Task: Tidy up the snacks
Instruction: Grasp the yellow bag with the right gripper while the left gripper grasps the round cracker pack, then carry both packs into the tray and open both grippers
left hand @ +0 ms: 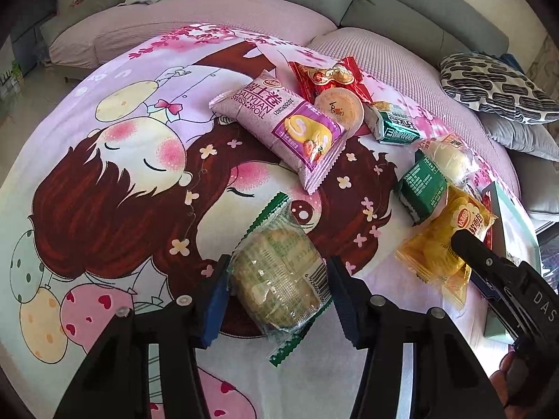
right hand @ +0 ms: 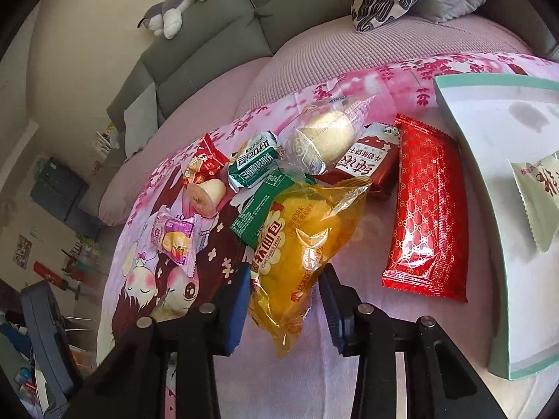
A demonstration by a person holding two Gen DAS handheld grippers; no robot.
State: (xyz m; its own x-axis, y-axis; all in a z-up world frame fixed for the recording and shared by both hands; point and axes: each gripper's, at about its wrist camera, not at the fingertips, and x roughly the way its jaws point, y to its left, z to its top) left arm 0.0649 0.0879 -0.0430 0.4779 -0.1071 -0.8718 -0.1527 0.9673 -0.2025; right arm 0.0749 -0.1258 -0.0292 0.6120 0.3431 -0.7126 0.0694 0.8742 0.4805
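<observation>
A clear, green-edged biscuit pack (left hand: 276,269) lies on the cartoon blanket (left hand: 122,174). My left gripper (left hand: 277,289) straddles it, and both blue pads touch its sides. A yellow soft-bread pack (right hand: 304,244) sits between the pads of my right gripper (right hand: 284,296), which press on its crinkled film. In the left wrist view the same yellow pack (left hand: 443,244) shows with the right gripper (left hand: 489,262) over it. A pink Swiss roll pack (left hand: 290,129) and a long red pack (right hand: 426,216) lie loose nearby.
More snacks are piled behind: a jelly cup (left hand: 340,110), a green-white pack (left hand: 394,124), a green pack (left hand: 422,188), a clear bun pack (right hand: 325,136). A teal-rimmed white box (right hand: 489,139) at the right holds a pale packet (right hand: 541,195). Patterned pillow (left hand: 489,83) and grey sofa lie beyond.
</observation>
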